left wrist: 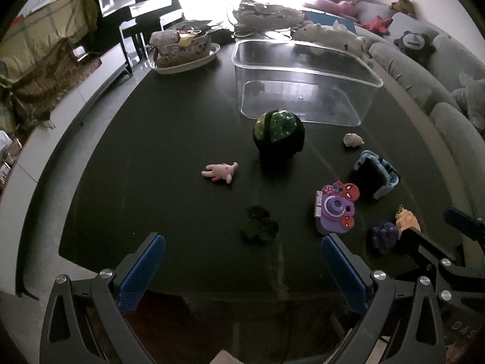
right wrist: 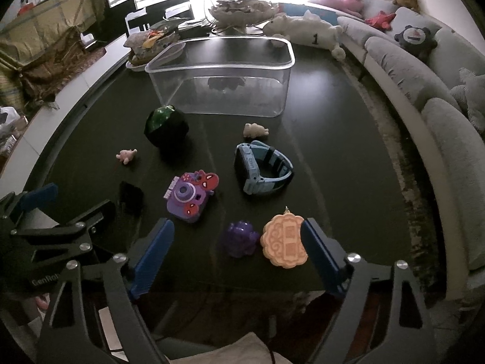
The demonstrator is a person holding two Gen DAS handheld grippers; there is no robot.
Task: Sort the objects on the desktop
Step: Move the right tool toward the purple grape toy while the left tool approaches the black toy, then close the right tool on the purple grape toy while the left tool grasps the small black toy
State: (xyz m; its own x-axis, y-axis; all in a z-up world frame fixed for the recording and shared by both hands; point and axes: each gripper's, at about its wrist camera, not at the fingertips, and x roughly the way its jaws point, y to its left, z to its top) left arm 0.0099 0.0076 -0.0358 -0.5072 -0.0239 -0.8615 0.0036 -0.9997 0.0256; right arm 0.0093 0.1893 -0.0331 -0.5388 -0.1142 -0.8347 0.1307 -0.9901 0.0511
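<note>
**Eight bits on the table, one bin, nothing picked up**

Quick count on the dark table [right wrist: 333,139]: one clear bin [right wrist: 221,69], one green-and-black ball [right wrist: 165,129], one pink figure [right wrist: 126,155], one cream figure [right wrist: 255,130], one blue watch [right wrist: 262,166], one purple toy camera [right wrist: 191,195], one purple grape thing [right wrist: 239,238], one orange mooncake charm [right wrist: 283,239] and one dark clump [left wrist: 259,226]. Bin looks empty.

Right gripper [right wrist: 239,254] has its fingers spread, gripping nothing. The grape thing and the charm both sit between its fingers, with the charm right against the right-hand finger [right wrist: 318,254]; can't tell if they touch.

Left gripper [left wrist: 242,270] is wide open too, holding nothing; the clump lies just ahead of its gap.
</note>
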